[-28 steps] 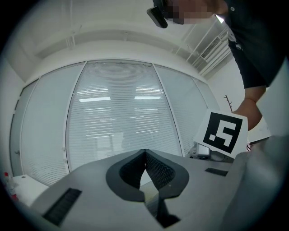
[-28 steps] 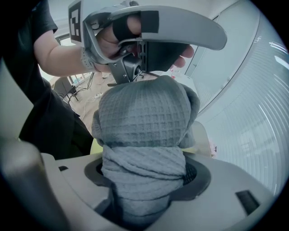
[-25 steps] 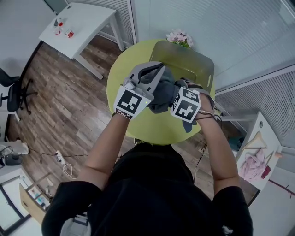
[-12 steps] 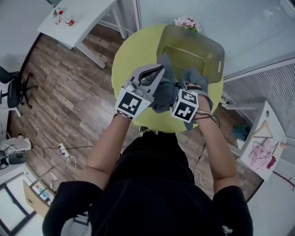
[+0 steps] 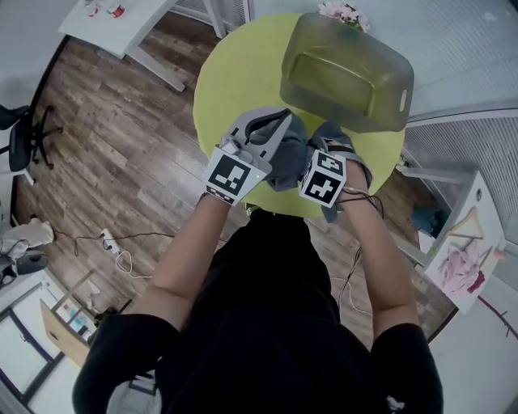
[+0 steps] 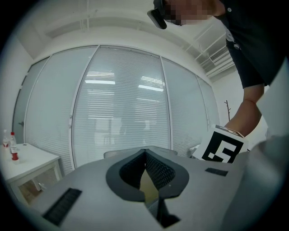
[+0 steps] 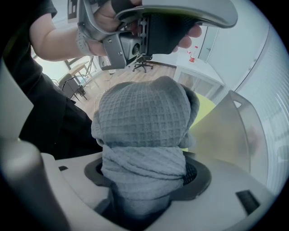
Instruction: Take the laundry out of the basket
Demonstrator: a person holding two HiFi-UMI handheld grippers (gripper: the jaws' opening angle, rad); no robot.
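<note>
A grey waffle towel (image 7: 144,117) is bunched between the jaws of my right gripper (image 7: 146,176), which is shut on it and points steeply down. In the head view the towel (image 5: 287,158) hangs between the two marker cubes over the near part of the yellow-green round table (image 5: 235,73). My left gripper (image 5: 275,121) lies level beside the towel with its jaws together; in its own view the left gripper (image 6: 144,152) shows no cloth. The translucent olive basket (image 5: 388,97) stands at the table's far right, and I see nothing inside it.
Pink flowers (image 5: 344,12) stand behind the basket. A white side table (image 5: 121,16) and an office chair (image 5: 24,141) are on the wooden floor at left. A white shelf holding pink clothes (image 5: 461,267) is at right. Blinds and glass walls close the far side.
Both grippers have sunk with the towel toward the table's near edge, farther from the basket. The right gripper's hold on the towel is unchanged.
</note>
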